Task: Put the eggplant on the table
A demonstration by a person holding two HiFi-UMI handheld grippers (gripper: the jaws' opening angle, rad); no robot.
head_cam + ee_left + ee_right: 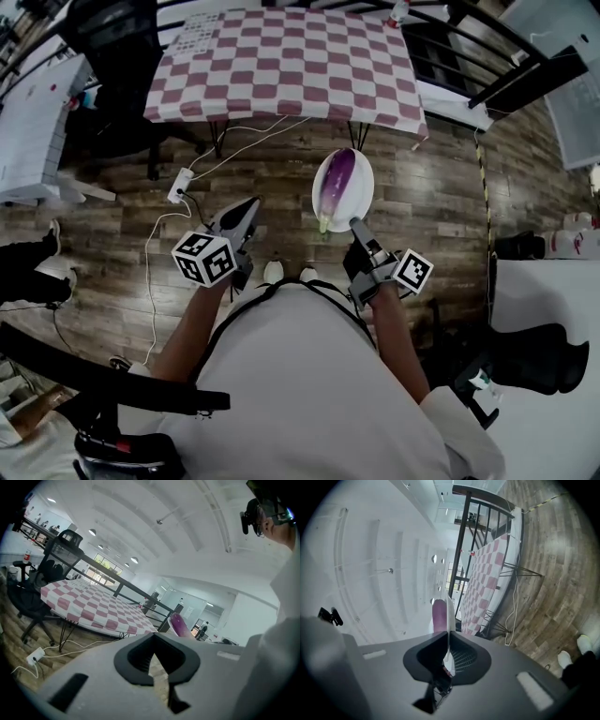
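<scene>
Right gripper view: plate (448, 613) edge-on, just a sliver; eggplant (438, 615) bottom hidden behind my right gripper (448, 637). Head view: shoes (273, 271) only toes peeking, rest under me.

- No legible text, brand name or number in any view.
- Left marker cube (204, 259), on the left tongs (251, 206): black-and-white square code patterns only, no letters.
- Right marker cube (413, 271), on the right tongs (357, 226): same kind of square code, no letters.
- Printed sheet (194, 34) on the far-left corner of the checkered counter (309, 75): rows of small marks, too small to read.
- White box (33, 122) at far left: small red mark, can't make it out.
</scene>
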